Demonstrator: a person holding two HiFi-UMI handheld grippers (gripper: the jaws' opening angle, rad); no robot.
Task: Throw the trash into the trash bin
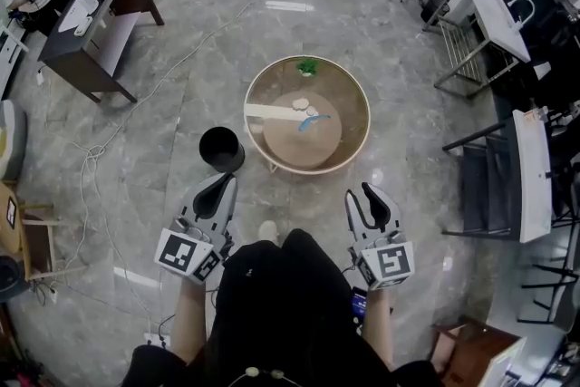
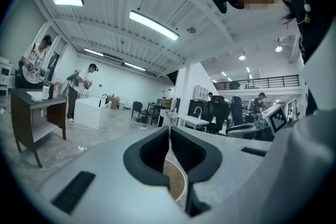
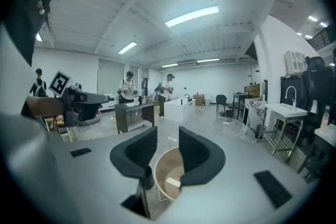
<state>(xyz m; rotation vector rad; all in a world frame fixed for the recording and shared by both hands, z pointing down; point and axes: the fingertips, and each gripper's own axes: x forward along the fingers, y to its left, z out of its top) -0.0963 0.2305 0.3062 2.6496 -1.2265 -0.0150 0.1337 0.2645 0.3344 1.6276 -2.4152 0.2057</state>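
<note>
A round wooden table [image 1: 353, 118] stands on the floor ahead of me. On it lie a white strip [image 1: 272, 111], a few small white scraps [image 1: 304, 104] and a blue piece [image 1: 311, 121], with a small green plant [image 1: 307, 66] at the far rim. The black trash bin [image 1: 221, 149] stands on the floor at the table's left. My left gripper [image 1: 220, 184] hangs just near of the bin, its jaws shut on nothing [image 2: 169, 131]. My right gripper [image 1: 362, 195] is held near the table's front right, jaws open and empty [image 3: 168, 140], with the table [image 3: 167, 165] seen between them.
A dark desk [image 1: 100, 23] with a person beside it stands at the far left. A white table [image 1: 500, 14] and a black chair and shelf [image 1: 494, 181] line the right side. A cable [image 1: 91, 160] trails over the marble floor on the left.
</note>
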